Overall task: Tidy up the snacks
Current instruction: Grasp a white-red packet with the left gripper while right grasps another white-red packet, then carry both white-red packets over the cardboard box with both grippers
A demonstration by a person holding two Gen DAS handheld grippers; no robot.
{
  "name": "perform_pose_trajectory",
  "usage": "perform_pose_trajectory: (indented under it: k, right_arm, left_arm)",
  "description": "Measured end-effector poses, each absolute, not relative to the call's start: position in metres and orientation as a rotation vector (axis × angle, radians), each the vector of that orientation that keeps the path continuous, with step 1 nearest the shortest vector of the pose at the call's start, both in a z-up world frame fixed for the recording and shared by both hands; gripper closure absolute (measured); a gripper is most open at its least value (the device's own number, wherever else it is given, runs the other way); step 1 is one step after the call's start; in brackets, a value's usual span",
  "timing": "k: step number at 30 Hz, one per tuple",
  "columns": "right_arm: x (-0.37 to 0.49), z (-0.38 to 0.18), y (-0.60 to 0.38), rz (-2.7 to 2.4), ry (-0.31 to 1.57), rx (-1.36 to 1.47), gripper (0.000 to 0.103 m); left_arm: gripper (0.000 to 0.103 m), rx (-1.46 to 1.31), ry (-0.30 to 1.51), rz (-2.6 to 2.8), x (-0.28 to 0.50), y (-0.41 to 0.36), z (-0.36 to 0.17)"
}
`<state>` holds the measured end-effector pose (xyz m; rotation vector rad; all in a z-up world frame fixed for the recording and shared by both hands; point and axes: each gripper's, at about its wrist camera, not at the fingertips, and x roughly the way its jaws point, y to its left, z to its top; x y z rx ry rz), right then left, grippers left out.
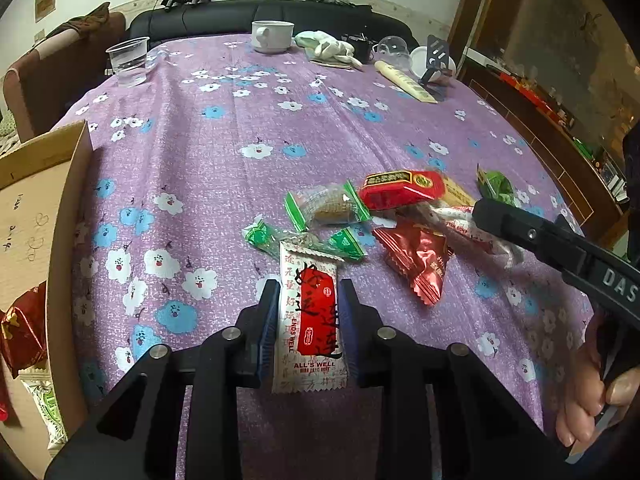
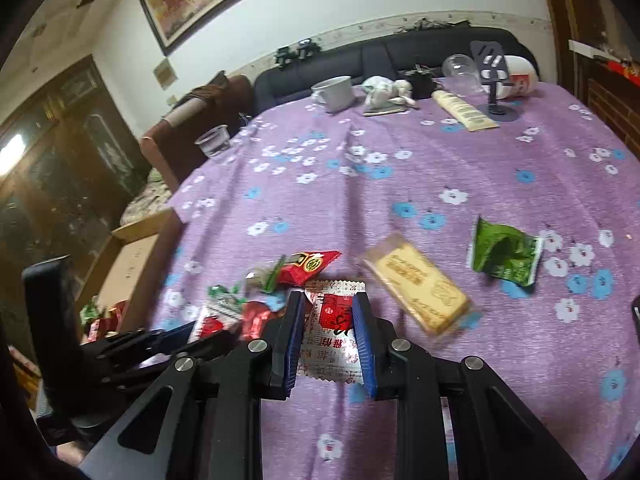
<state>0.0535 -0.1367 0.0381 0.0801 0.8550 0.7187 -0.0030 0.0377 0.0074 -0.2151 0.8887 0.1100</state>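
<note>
My left gripper (image 1: 309, 286) is shut on a white and red "ALL'S WELL" snack packet (image 1: 310, 320), held just above the purple cloth. My right gripper (image 2: 327, 300) is shut on a white and red snack packet (image 2: 334, 332), which also shows in the left wrist view (image 1: 472, 228) over the pile. The pile holds a red bar packet (image 1: 402, 188), a green-ended clear packet (image 1: 328, 204), a small green packet (image 1: 304, 240) and a dark red foil packet (image 1: 420, 260). A yellow biscuit pack (image 2: 416, 284) and a green packet (image 2: 506, 254) lie to the right.
A cardboard box (image 1: 66, 216) with several snacks inside stands at the left table edge. At the far end are a plastic cup (image 1: 129, 60), a white mug (image 1: 272, 36), a cloth (image 1: 330, 48), a cream tube (image 1: 404, 80) and a black stand (image 1: 436, 60).
</note>
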Motion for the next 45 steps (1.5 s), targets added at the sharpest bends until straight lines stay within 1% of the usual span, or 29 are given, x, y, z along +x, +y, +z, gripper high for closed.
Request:
perform_pose_trajectory:
  k: [10,15,18,22,23,24,29,35,39,40,45]
  right_arm:
    - [0.036,0.033,-0.112,0.796,0.877,-0.053,0.078]
    - [0.036,0.019,-0.103,0.777,0.942,-0.127,0.078]
    - [0.034,0.017,-0.101,0.776,0.935,-0.142,0.078]
    - [0.033,0.019,-0.103,0.777,0.918,-0.140,0.080]
    - [0.032,0.021,-0.104,0.782,0.909,-0.131,0.080]
    - [0.032,0.023,-0.105,0.786,0.902,-0.119,0.080]
    - [0.032,0.030,-0.109,0.810,0.872,-0.075,0.080]
    - [0.035,0.030,-0.112,0.798,0.884,-0.064,0.080]
    - [0.034,0.029,-0.112,0.797,0.885,-0.061,0.080]
    - [0.034,0.030,-0.113,0.799,0.881,-0.059,0.080]
    - [0.034,0.034,-0.117,0.807,0.868,-0.029,0.080]
  left_arm:
    - [0.076,-0.175,0.905,0.131,-0.003,0.032,0.006]
    - [0.076,-0.123,0.917,0.148,-0.001,0.024,0.006]
    - [0.077,-0.149,0.909,0.152,-0.003,0.029,0.006]
    - [0.081,-0.174,0.883,0.159,-0.007,0.033,0.010]
    - [0.085,-0.180,0.870,0.154,-0.008,0.033,0.011]
    - [0.087,-0.185,0.856,0.152,-0.010,0.034,0.013]
    - [0.087,-0.195,0.832,0.163,-0.015,0.036,0.017]
    - [0.086,-0.179,0.910,0.143,-0.010,0.032,0.011]
    - [0.086,-0.055,0.933,0.164,-0.006,0.010,0.006]
    - [0.094,-0.050,0.930,0.161,-0.007,0.007,0.007]
    - [0.094,-0.126,0.888,0.157,-0.013,0.019,0.014]
